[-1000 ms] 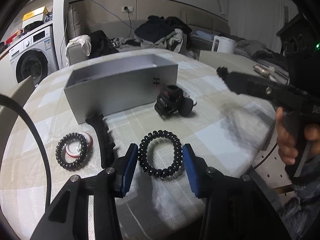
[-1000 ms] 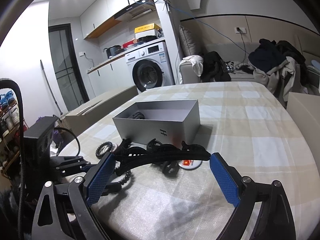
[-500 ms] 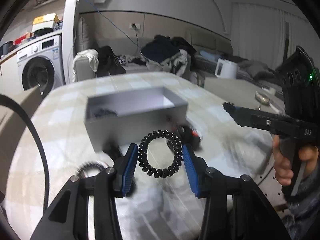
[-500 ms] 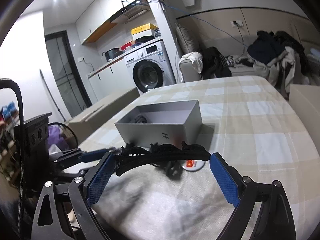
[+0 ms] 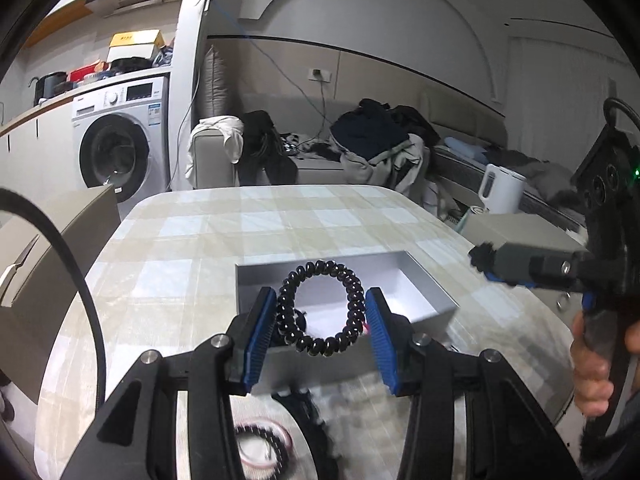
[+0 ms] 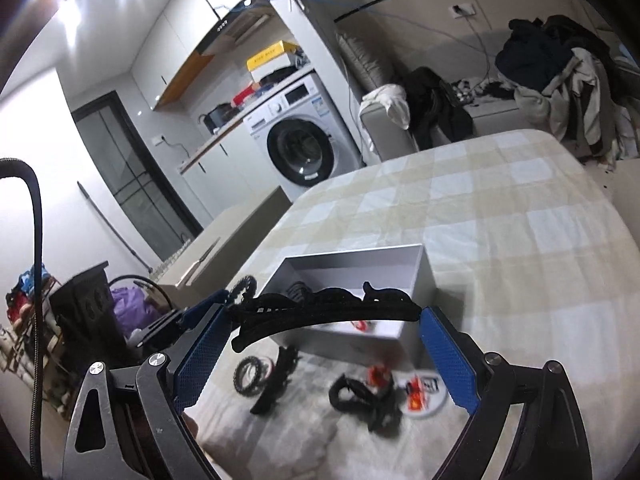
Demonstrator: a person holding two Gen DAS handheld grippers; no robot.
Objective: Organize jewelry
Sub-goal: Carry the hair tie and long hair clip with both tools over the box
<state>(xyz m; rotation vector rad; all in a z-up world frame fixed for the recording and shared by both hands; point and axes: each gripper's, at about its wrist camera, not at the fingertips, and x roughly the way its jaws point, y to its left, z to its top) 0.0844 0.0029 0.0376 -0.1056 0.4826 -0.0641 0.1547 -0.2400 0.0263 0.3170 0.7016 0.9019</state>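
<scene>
My left gripper holds a black spiral hair tie, its blue pads pressing the ring from both sides. The ring hangs clear of the table, over the near wall of the open grey box. My right gripper stands wide, with a long black hair clip spanning pad to pad, so I read it as clamped end to end. That clip hangs before the front edge of the box, also off the table.

The step in hand, as I judge it, is carrying both pieces to the box for release. To do it well, I should bring each piece fully past the rim before I let go, since both now sit over the wall rather than over the floor of the box. I should lower each piece close to the white floor, so that the springy tie does not bounce out. The box already holds a small dark item, so I aim for bare floor beside it.

The two grippers approach the same opening, the left from one side and the right from the other. I should release one at a time to avoid a clash of fingers. A second spiral tie, a toothed clip, a black claw clip and a round badge wait on the checked tablecloth.
</scene>
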